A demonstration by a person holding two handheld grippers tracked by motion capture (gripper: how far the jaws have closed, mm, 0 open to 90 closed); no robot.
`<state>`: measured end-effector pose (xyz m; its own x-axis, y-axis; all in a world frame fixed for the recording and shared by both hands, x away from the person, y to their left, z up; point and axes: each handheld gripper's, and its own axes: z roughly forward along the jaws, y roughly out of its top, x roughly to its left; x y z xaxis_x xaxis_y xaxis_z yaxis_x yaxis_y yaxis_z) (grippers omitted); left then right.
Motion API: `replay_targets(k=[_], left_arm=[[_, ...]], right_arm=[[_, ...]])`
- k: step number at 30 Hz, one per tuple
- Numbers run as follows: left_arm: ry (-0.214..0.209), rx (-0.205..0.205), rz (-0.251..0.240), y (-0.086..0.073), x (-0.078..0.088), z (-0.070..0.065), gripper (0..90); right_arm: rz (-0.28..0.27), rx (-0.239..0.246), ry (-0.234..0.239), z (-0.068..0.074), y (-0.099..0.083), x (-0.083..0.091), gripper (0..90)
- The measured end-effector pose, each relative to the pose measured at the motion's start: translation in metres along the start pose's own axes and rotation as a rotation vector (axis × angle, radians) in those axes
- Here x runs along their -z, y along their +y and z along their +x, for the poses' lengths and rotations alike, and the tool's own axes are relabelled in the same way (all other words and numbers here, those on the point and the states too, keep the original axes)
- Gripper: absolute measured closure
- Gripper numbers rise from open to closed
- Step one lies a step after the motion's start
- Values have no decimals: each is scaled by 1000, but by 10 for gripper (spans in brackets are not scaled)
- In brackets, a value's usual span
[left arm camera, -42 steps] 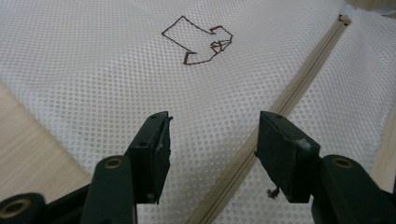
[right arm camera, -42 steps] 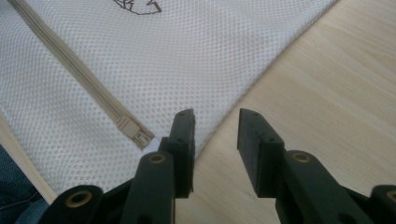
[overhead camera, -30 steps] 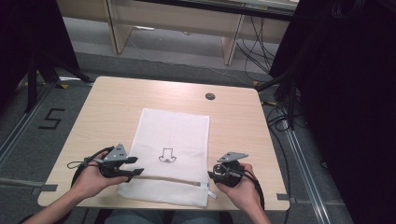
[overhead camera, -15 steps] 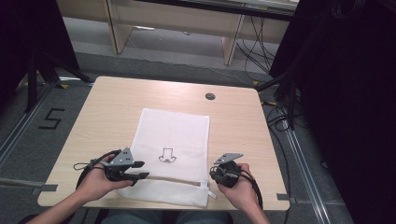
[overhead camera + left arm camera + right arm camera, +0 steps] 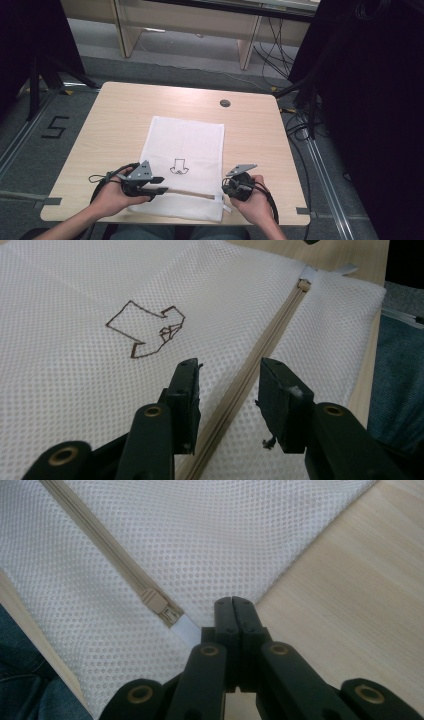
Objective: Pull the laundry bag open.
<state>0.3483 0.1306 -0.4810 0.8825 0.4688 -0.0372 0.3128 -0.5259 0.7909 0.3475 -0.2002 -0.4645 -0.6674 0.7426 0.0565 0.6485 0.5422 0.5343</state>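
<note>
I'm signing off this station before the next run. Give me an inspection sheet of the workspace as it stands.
Surface: wooden table, with a grommet.
Job's things: white mesh bag lying flat, zipper near its near edge.
Clutter: nothing seen.
Grippers: left hand-held gripper open astride the zipper, jaws just closing; right hand-held gripper shut at the bag's corner by the zipper pull.
Cables: loops trailing from each gripper; bundles on the floor at right.
Surroundings: shelf legs behind, floor marked 5.

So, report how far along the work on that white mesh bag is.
Done: the mesh bag lies flat on the table, and the right gripper is shut at its edge beside the zipper slider; whether it pinches fabric I cannot tell. In hand: the left gripper straddles the zipper, jaws just closing, not yet pressing. Left: the zipper looks shut along its length.
</note>
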Motion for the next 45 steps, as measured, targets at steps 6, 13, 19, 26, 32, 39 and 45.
replay_targets(k=[6, 13, 19, 26, 32, 39, 45], left_arm=[[-43, -25, 6, 11, -16, -8, 615], [-64, -70, 13, 28, -33, -17, 616], [-91, -116, 33, 37, -51, -27, 622], [-121, -118, 23, 45, -63, -34, 629], [-139, -133, 39, 47, -70, -39, 629], [-148, -143, 59, 46, -76, -41, 629], [-153, -140, 75, 43, -78, -40, 626]], right_arm=[[11, -14, 23, 1, -1, -2, 900], [20, -3, 36, 3, -2, -6, 900], [35, 1, 50, 4, -2, -9, 900], [53, 0, 57, 5, -3, -12, 900], [85, 3, 73, 7, -5, -18, 900], [96, 10, 70, 10, -4, -23, 900], [92, 29, 73, 11, -2, -25, 900]])
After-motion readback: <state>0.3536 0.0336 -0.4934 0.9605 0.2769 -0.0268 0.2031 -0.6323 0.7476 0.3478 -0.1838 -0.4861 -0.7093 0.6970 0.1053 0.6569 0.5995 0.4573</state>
